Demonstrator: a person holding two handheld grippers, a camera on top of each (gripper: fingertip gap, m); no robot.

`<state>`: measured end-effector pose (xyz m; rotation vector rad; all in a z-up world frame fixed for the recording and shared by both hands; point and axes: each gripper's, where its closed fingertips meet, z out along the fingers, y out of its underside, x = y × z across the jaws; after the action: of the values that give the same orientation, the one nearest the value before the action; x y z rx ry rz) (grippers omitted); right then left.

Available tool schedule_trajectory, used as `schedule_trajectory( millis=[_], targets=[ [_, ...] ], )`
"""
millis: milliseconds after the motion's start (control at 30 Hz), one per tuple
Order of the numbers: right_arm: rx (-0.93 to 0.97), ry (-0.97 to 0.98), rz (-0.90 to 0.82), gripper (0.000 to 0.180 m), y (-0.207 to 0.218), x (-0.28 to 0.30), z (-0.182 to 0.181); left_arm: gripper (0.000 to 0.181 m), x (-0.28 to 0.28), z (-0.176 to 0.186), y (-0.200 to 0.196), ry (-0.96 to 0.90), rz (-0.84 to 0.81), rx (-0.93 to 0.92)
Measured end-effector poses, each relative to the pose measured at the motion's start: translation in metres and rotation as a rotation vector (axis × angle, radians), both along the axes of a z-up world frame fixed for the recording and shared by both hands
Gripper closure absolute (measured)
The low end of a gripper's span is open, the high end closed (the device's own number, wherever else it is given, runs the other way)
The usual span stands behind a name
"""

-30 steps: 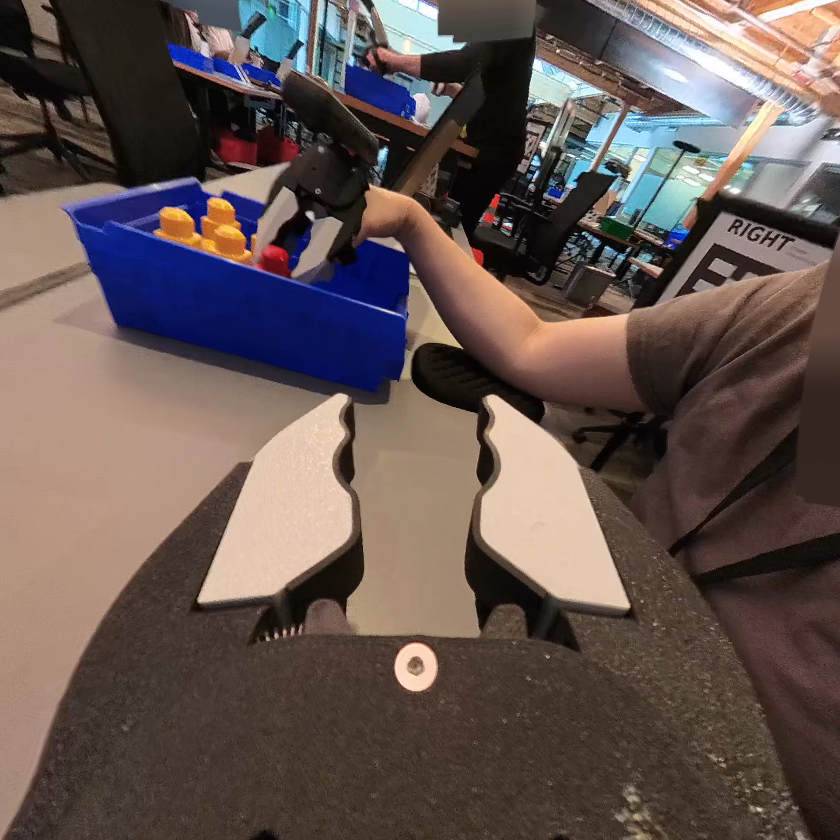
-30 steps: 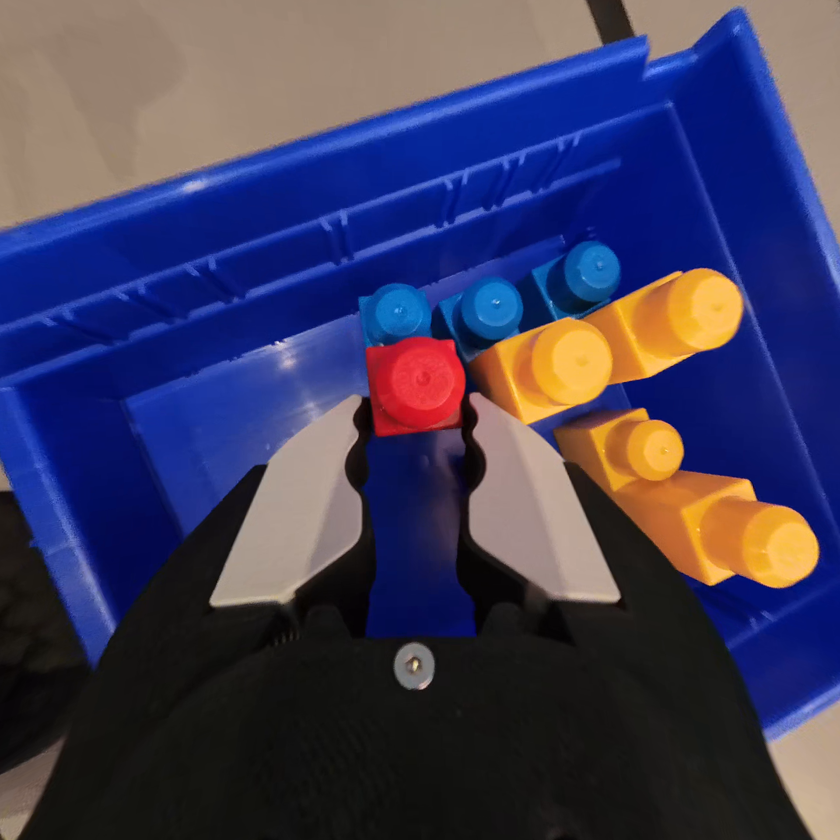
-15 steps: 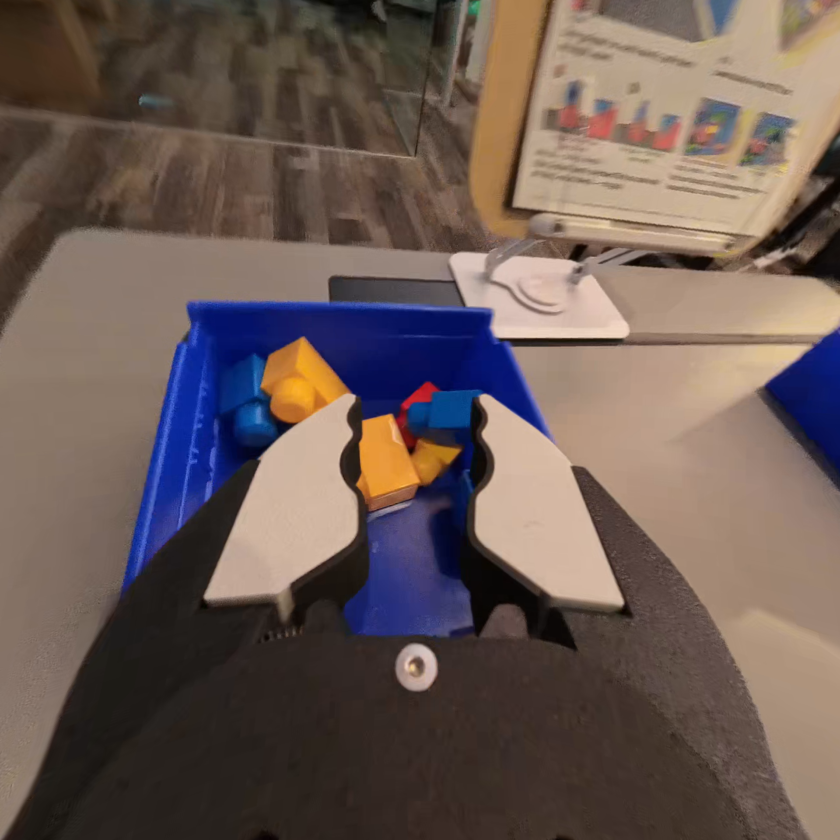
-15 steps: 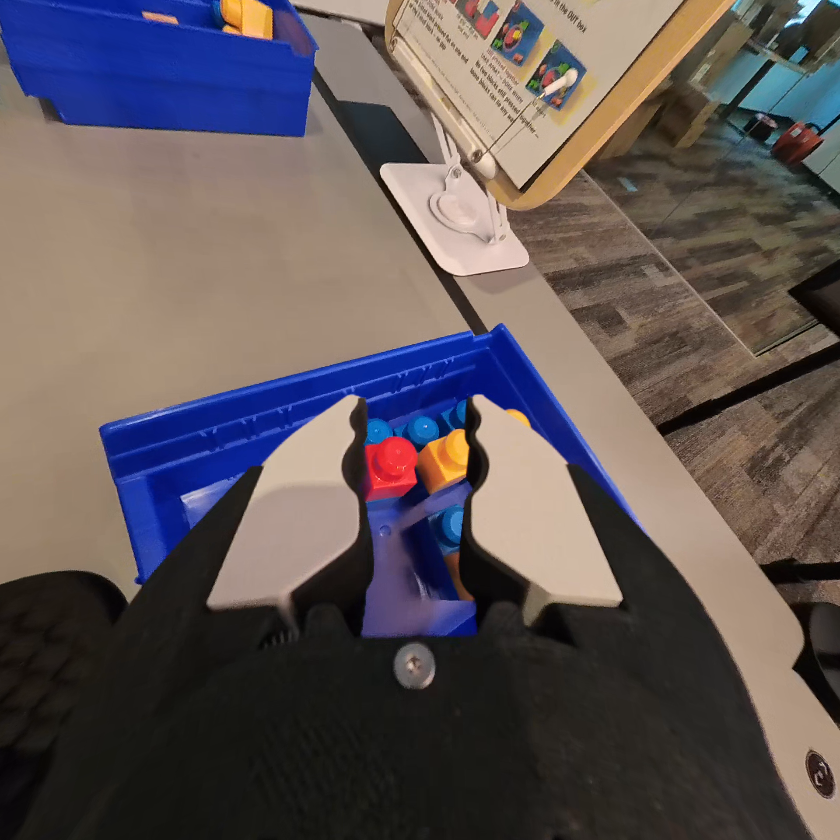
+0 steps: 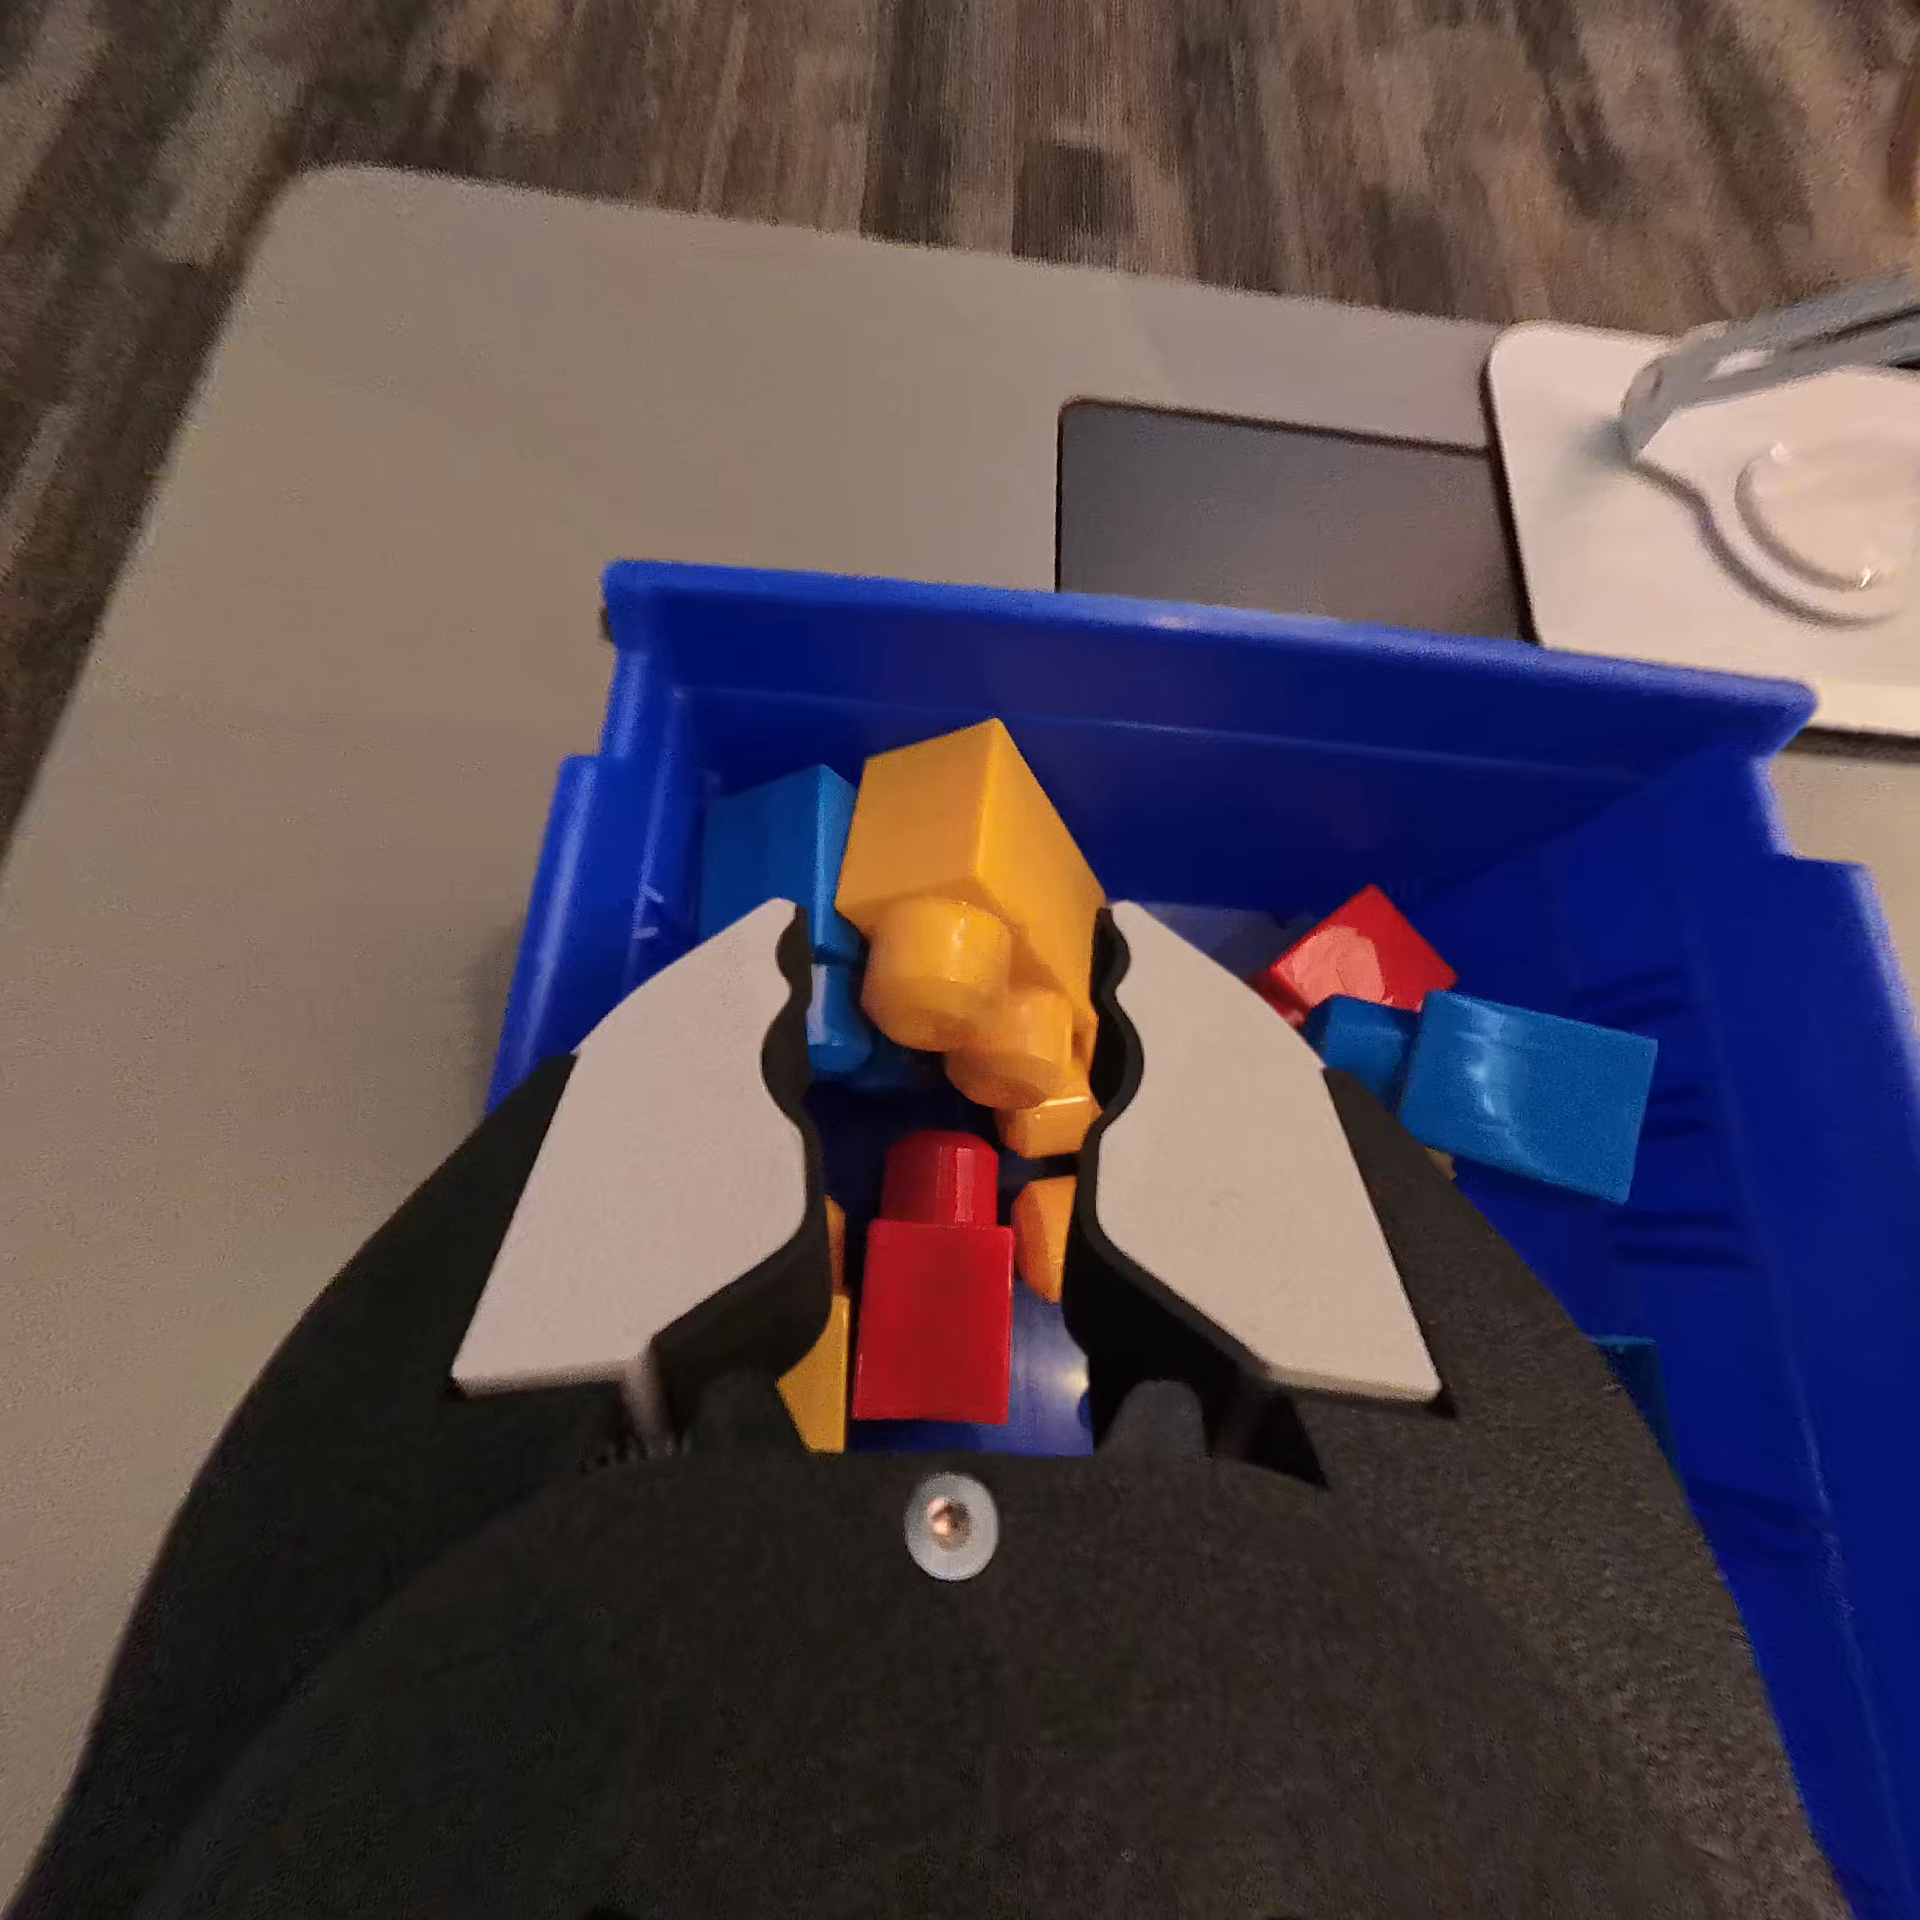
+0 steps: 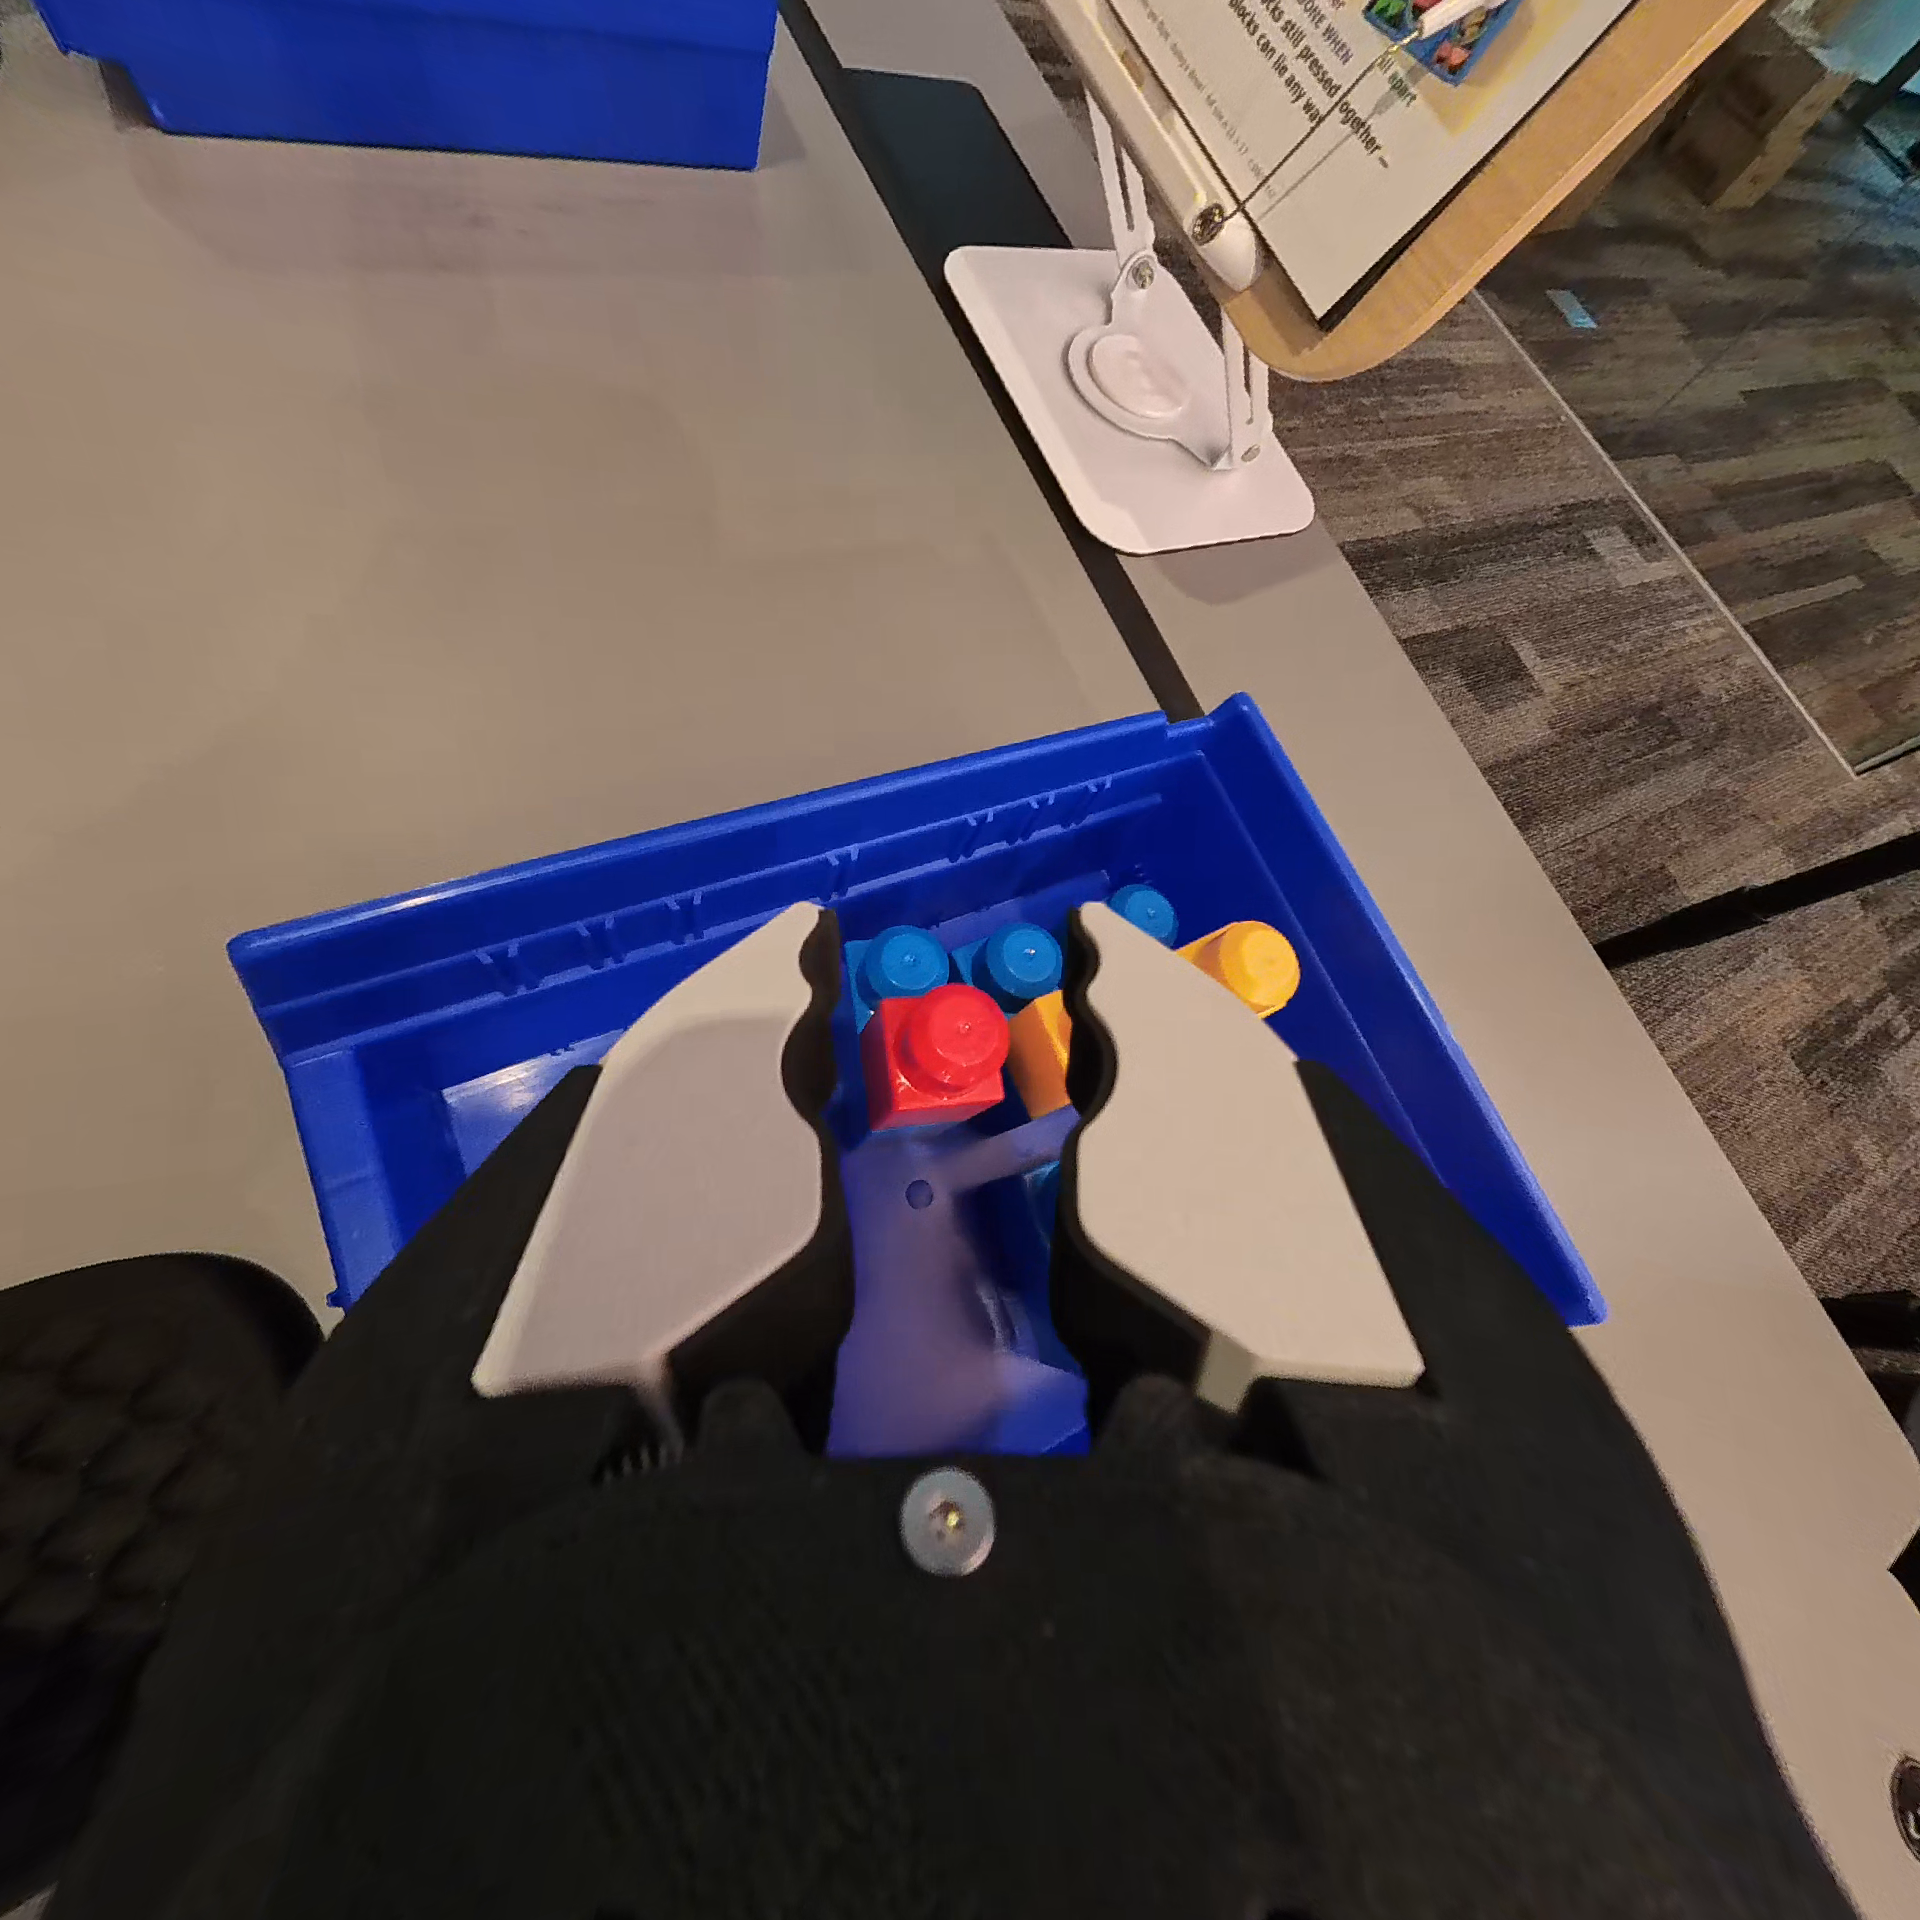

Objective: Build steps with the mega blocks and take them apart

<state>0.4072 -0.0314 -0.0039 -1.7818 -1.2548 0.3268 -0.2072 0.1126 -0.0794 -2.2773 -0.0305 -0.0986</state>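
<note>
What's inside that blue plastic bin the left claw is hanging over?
The blue plastic bin holds loose yellow, red and blue toy blocks. The open left gripper covers some, so no count.

The left gripper [image 5: 945,961] is held with jaws parted above a blue bin [image 5: 1195,634]; the right gripper [image 6: 945,951] likewise, over another bin [image 6: 644,894].
</note>
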Motion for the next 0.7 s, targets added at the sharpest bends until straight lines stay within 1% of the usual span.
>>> schedule_trajectory(
  millis=[33,100,200,300,467,500,567,600,700],
  targets=[
    [-0.002,0.003,0.000,0.137,0.000,0.000,0.000,0.126,0.000,-0.002,0.001,0.011,-0.003,-0.012],
    [-0.005,0.005,0.000,0.137,0.000,0.001,0.000,0.138,-0.002,0.002,0.003,0.066,-0.011,0.024],
    [-0.007,0.001,0.002,0.137,0.000,0.000,-0.001,0.141,0.003,-0.004,0.001,0.084,-0.042,0.033],
    [-0.013,-0.007,0.008,0.137,0.000,-0.002,-0.003,0.137,0.008,-0.010,-0.001,0.032,-0.051,0.042],
    [-0.038,-0.039,0.017,0.137,0.002,-0.006,-0.012,0.134,0.010,-0.006,-0.002,-0.113,-0.040,0.062],
    [-0.043,-0.047,0.021,0.137,0.002,-0.008,-0.014,0.136,0.009,-0.006,-0.002,-0.122,-0.041,0.058],
    [-0.049,-0.060,0.030,0.137,0.002,-0.011,-0.017,0.151,0.003,-0.008,-0.002,-0.100,-0.027,0.049],
    [-0.050,-0.065,0.034,0.137,0.002,-0.012,-0.018,0.155,0.004,-0.007,-0.002,-0.103,-0.043,0.052],
    [-0.047,-0.053,0.055,0.137,-0.001,-0.016,-0.016,0.155,0.014,-0.001,-0.003,-0.092,-0.092,0.103]
  ],
)
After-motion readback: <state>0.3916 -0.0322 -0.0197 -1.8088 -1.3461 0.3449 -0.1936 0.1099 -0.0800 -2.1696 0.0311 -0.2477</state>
